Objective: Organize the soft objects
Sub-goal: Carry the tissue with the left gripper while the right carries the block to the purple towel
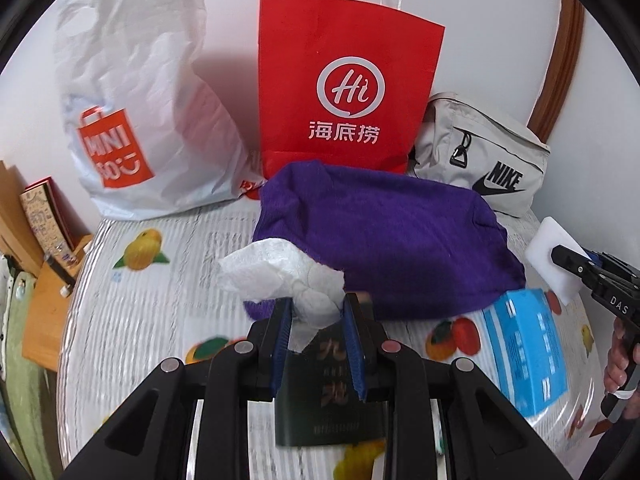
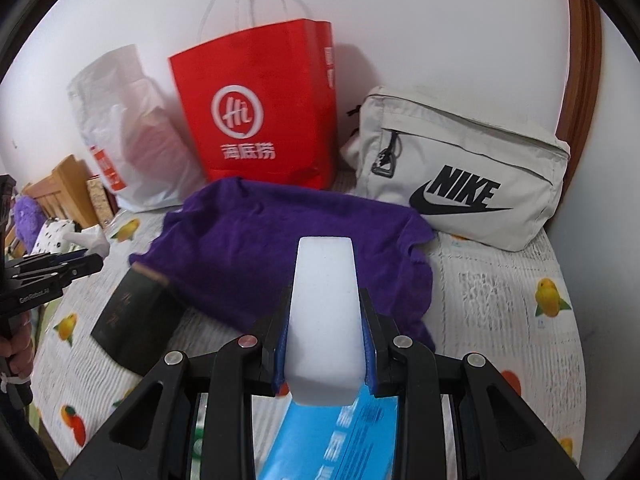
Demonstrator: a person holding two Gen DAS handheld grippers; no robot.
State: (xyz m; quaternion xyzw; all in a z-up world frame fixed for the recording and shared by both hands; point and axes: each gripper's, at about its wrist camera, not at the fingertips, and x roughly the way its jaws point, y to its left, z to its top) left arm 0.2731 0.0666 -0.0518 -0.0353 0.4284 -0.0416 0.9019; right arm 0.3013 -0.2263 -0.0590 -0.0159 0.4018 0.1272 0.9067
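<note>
Both grippers are clamped: left gripper pinches a crumpled white tissue, right gripper squeezes a white sponge block. Each hangs above the purple towel (spread on a fruit-print cloth), with the red paper bag, white plastic bag and grey pouch behind.
</note>
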